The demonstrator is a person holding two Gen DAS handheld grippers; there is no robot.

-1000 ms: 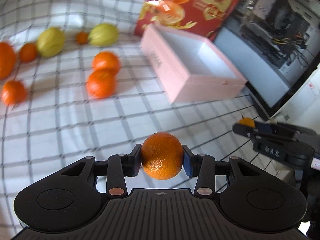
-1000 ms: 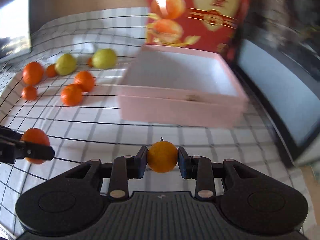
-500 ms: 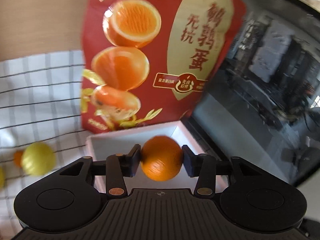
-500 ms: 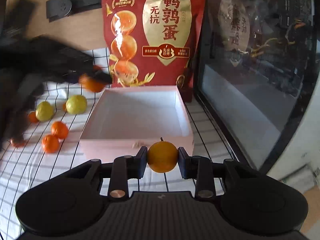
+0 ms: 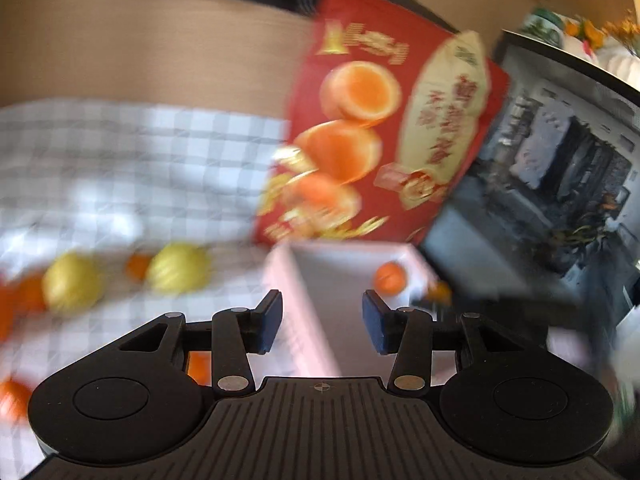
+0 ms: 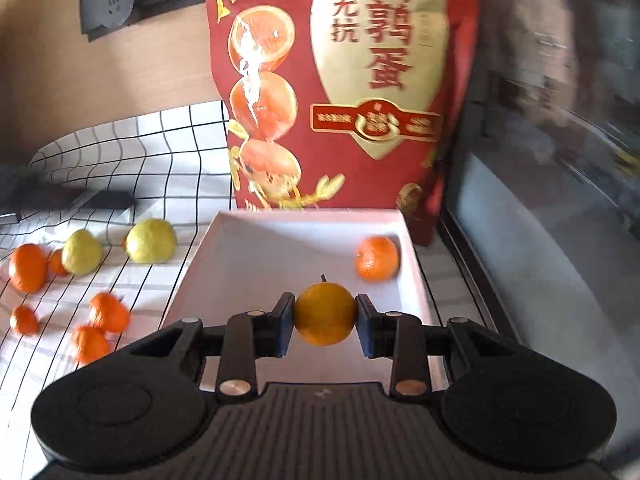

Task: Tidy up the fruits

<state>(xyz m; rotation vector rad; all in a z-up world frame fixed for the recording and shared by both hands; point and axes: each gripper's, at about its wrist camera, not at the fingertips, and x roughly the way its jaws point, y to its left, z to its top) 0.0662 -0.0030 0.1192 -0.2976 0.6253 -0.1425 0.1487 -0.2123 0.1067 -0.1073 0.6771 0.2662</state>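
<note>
The small round yellow-orange citrus fruit [image 6: 325, 315] is clamped between the pads of the right gripper [image 6: 325, 318], stem up, above the near part of the shallow pale-pink rectangular cardboard box [image 6: 412, 264]. No long axis is presented; a straight downward release is judged sufficient. Bare floor lies below and to the left; one orange mandarin [image 6: 377, 258] rests at the far right corner. The left gripper [image 5: 322, 322] is empty, jaws closing slightly, beside the left wall. The red snack bag [image 6: 360, 80] stands behind.
</note>
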